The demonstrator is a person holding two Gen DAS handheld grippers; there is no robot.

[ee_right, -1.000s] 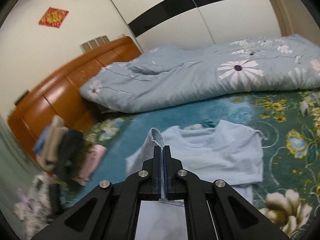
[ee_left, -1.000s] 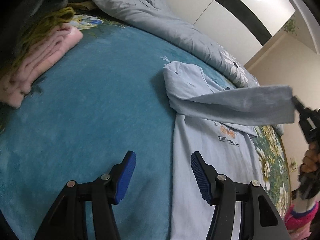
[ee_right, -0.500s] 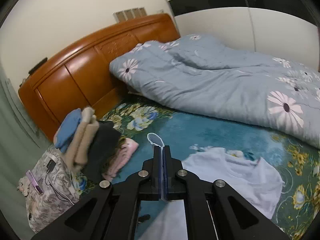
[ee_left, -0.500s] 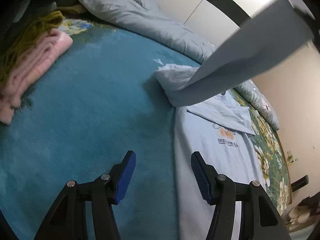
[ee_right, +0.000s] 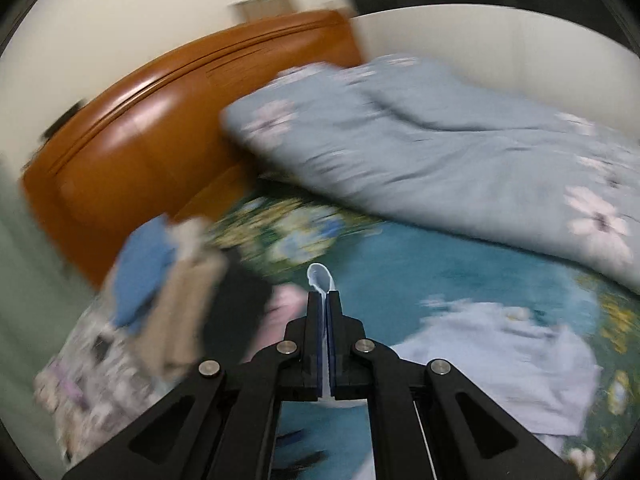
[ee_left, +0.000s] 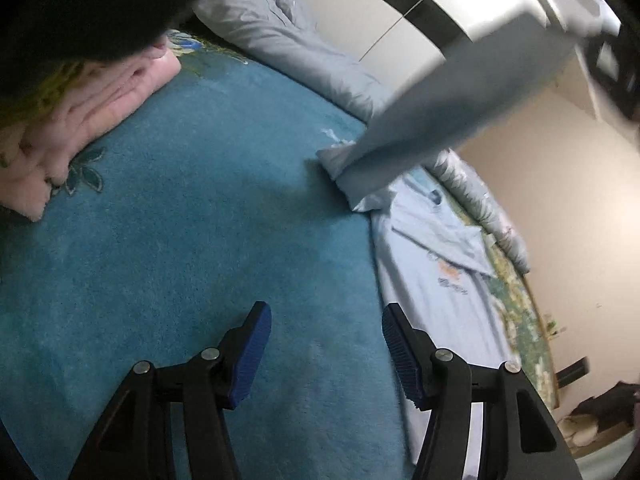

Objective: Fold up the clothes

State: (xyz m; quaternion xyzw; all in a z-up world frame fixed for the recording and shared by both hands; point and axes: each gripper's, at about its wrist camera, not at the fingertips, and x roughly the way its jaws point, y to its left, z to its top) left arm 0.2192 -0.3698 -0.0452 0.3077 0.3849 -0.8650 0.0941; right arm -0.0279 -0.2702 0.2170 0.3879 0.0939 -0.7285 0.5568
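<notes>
A light blue T-shirt [ee_left: 436, 300] with a small chest print lies flat on the teal bed cover [ee_left: 200, 220]. One part of it [ee_left: 452, 112] is pulled up and stretched toward the top right, where my right gripper [ee_left: 612, 64] shows as a dark blur. In the right wrist view that gripper [ee_right: 324, 296] is shut on the cloth, and a small loop of fabric [ee_right: 319, 276] sticks out past its tips. The rest of the shirt [ee_right: 504, 360] lies below to the right. My left gripper [ee_left: 326, 312] hovers open over the cover, its right pad at the shirt's left edge, holding nothing.
A grey-blue flowered duvet [ee_right: 440, 152] is bunched along the far side by the wooden headboard [ee_right: 140, 140]. Folded pink clothes [ee_left: 92, 120] sit at the left under a dark garment [ee_left: 100, 8]. A stack of clothes [ee_right: 168, 280] stands left of the right gripper.
The right gripper has risen and swung left with the shirt part, which now stretches steeply upward instead of lying across. The left gripper has crept forward and slightly lower, still open.
</notes>
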